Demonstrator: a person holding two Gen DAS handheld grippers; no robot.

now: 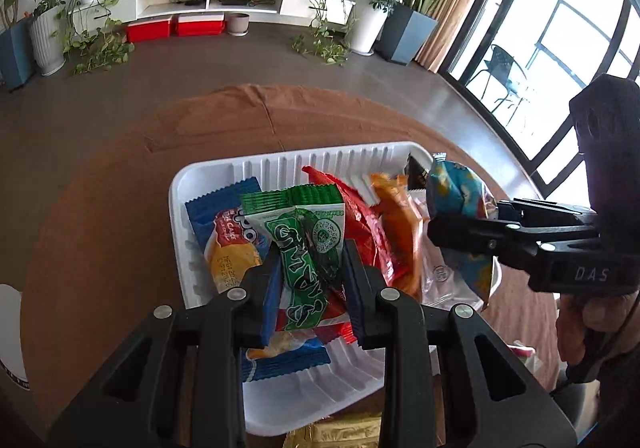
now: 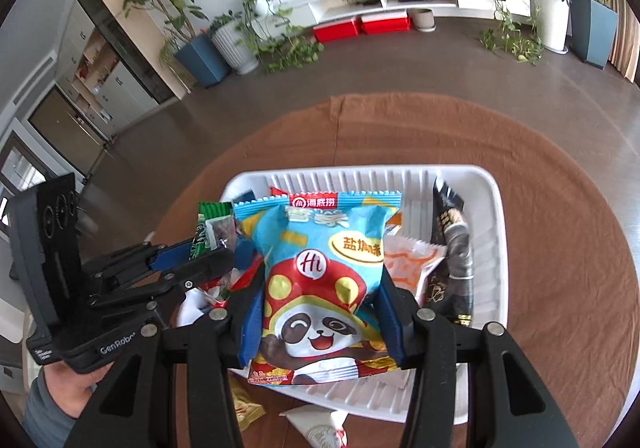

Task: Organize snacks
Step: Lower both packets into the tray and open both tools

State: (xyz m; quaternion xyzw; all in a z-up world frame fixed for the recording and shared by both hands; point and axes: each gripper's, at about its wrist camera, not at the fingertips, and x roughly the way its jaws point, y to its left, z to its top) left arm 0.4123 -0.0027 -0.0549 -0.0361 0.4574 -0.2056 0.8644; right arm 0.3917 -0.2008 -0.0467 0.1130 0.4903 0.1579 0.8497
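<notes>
I see the green snack packet [image 1: 308, 248], white-panelled with green lettering, clenched in my left gripper [image 1: 312, 280] jaws above the white ribbed tray [image 1: 208, 176]. My right gripper [image 2: 320, 304] jaws grasp the blue panda packet [image 2: 320, 280], puffy, with a red-capped cartoon panda, also over the tray. In the tray lie a blue cake packet [image 1: 224, 224], a red packet [image 1: 360, 216], an orange one [image 1: 400, 224] and a black packet [image 2: 452, 248]. The tray sits on the brown-clothed counter [image 2: 560, 248].
</notes>
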